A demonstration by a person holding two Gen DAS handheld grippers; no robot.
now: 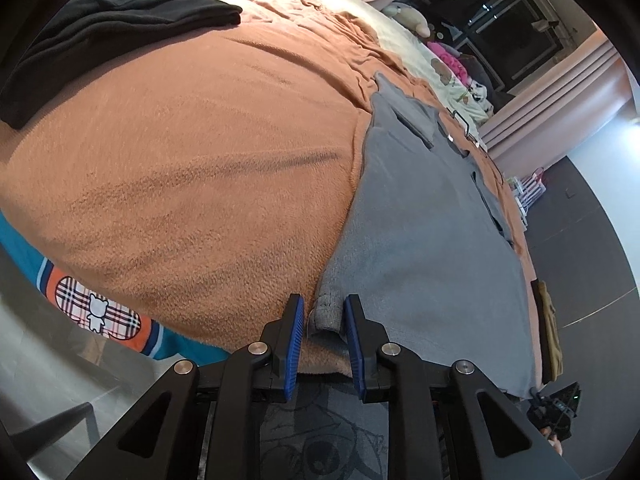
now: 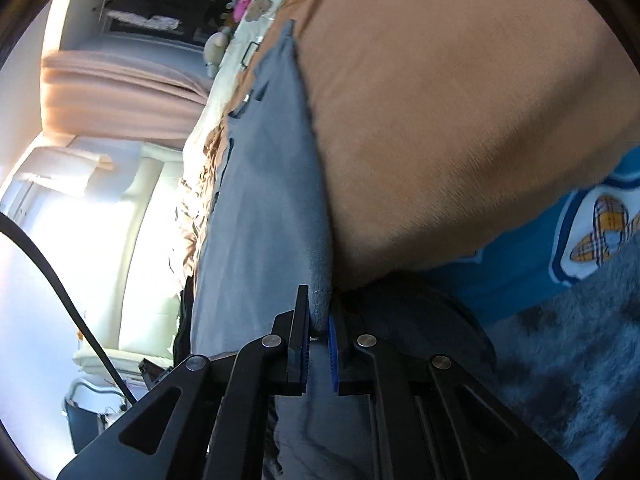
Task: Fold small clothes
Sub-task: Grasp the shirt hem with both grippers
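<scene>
A grey garment (image 1: 420, 232) lies flat on the orange blanket (image 1: 180, 160) along the right side of the bed. My left gripper (image 1: 323, 312) is open, its blue pads on either side of the garment's near hem corner without clamping it. In the right wrist view the same grey garment (image 2: 264, 200) runs away from me, and my right gripper (image 2: 319, 320) is shut on its near edge. The view is tilted and blurred.
A folded black garment (image 1: 108, 28) lies at the far left of the bed. A teal and orange patterned cover (image 1: 100, 316) hangs at the bed's near edge. Stuffed toys and pillows (image 1: 440, 52) sit at the head end. Curtains (image 1: 560, 100) and dark floor lie to the right.
</scene>
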